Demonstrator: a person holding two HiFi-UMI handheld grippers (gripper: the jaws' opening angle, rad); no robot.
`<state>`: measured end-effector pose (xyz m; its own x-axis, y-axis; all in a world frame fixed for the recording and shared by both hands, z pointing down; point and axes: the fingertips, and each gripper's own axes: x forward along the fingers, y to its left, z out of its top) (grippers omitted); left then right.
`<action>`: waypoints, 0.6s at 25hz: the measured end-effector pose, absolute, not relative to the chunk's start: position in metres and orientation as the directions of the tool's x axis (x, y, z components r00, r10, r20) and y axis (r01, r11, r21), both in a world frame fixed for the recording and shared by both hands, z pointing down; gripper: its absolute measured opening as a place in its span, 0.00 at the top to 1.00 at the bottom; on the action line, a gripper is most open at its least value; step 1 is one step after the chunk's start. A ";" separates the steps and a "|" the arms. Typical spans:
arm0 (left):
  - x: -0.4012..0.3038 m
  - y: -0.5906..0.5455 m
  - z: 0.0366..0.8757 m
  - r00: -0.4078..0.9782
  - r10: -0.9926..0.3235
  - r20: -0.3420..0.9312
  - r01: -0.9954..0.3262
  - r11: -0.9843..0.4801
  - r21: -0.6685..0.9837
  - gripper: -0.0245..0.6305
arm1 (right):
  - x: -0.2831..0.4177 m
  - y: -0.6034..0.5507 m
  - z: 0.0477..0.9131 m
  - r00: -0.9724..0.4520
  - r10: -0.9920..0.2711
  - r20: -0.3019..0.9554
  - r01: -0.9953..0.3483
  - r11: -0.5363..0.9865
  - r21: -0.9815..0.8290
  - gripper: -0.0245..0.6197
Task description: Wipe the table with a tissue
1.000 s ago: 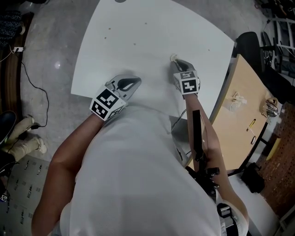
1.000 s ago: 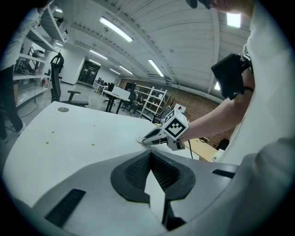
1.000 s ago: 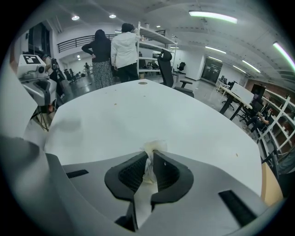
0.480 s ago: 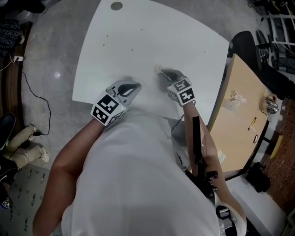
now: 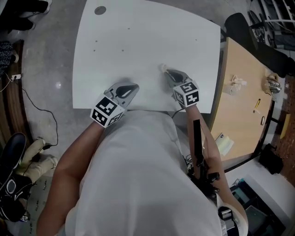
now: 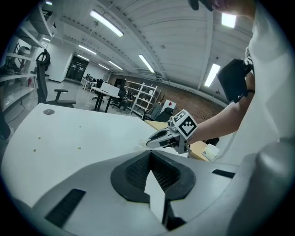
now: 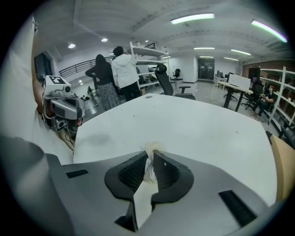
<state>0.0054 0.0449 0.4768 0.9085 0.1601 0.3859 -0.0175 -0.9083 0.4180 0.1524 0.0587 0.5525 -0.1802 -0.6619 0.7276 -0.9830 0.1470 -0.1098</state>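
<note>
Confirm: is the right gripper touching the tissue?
Touching. The right gripper view shows the right gripper with its jaws closed on the tissue. The white wad is pinched between the pads and its tip pokes out past them.

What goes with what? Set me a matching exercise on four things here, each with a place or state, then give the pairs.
1 tissue
2 left gripper
3 wooden table
4 grey disc

a at the far left corner of the white table
b pinched by the right gripper
c jaws together, empty
d right of the white table

Pairs: 1-b, 2-c, 3-d, 4-a
</note>
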 end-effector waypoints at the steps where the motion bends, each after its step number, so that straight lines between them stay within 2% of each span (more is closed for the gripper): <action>1: 0.008 0.046 0.476 0.907 0.168 0.386 -0.010 -0.908 0.418 0.95 | 0.162 0.065 0.552 -0.159 -0.663 0.732 -0.987 0.121 -0.106 0.90; 7: 0.025 0.057 0.477 0.889 0.208 0.407 0.025 -0.911 0.411 0.95 | 0.230 0.089 0.546 -0.037 -0.681 0.732 -0.997 -0.024 -0.074 0.90; 15: 0.055 0.071 0.467 0.882 0.186 0.433 -0.002 -0.917 0.399 0.95 | 0.308 0.104 0.547 0.024 -0.682 0.731 -0.997 -0.074 -0.036 0.90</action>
